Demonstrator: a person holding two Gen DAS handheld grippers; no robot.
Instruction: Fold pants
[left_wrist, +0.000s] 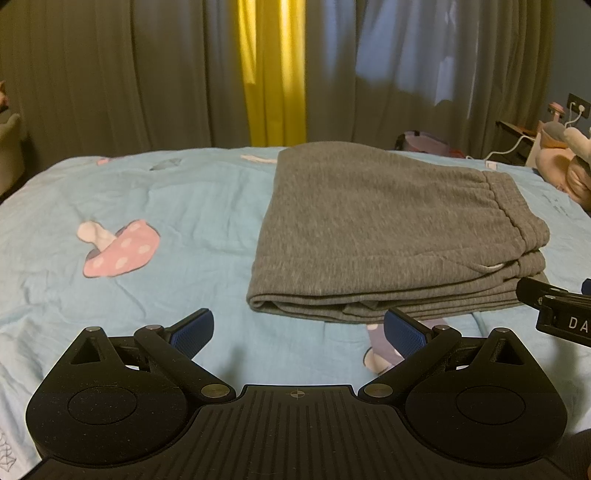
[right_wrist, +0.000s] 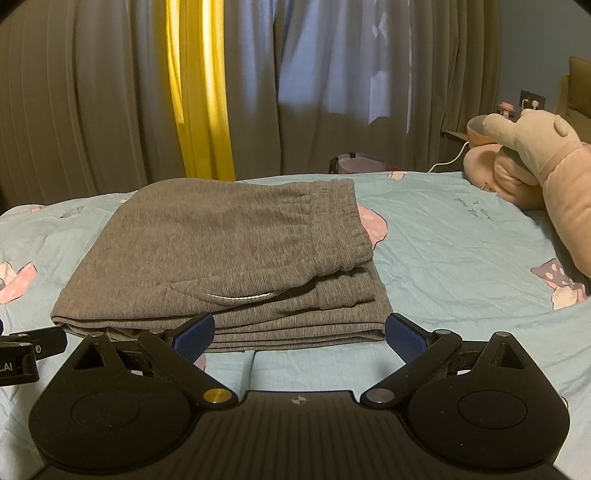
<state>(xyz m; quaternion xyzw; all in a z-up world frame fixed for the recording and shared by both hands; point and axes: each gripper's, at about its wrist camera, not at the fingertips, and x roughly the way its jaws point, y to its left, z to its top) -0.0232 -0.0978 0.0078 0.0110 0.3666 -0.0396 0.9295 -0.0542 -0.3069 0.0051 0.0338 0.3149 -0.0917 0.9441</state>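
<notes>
My left tool (left_wrist: 298, 330): spread wide and empty, hanging low over the bed's near edge with nothing between its blue pads (left_wrist: 195, 330); it sits a little left of the bundle's near left corner and is not touching cloth.
My right tool (right_wrist: 300, 334): also spread and empty, just in front of the bundle's near edge; the blue pads (right_wrist: 404, 336) frame the stacked layers but I cannot tell if they touch them.
Tools together: each shows at the edge of the other's view, so they sit side by side, close to each other.
Pants (right_wrist: 229, 254): grey, lying on the bed as a compact rectangular bundle, several layers stacked along the near edge, the elastic waistband (right_wrist: 343, 221) on top toward the right, a white drawstring (right_wrist: 240, 296) peeking from under the top layer.
Bed (left_wrist: 166, 206): light blue cover with mushroom prints, mostly smooth around the bundle.
Progress, my judgement: the folding looks essentially done; the legs are tucked under and nothing trails out.
Left to do, my judgement: at most squaring the slightly uneven near edges or tucking the drawstring in.
Farther off: a plush toy (right_wrist: 535, 158) near the right, well apart from the pants; grey and yellow curtains (right_wrist: 199, 88) behind.
</notes>
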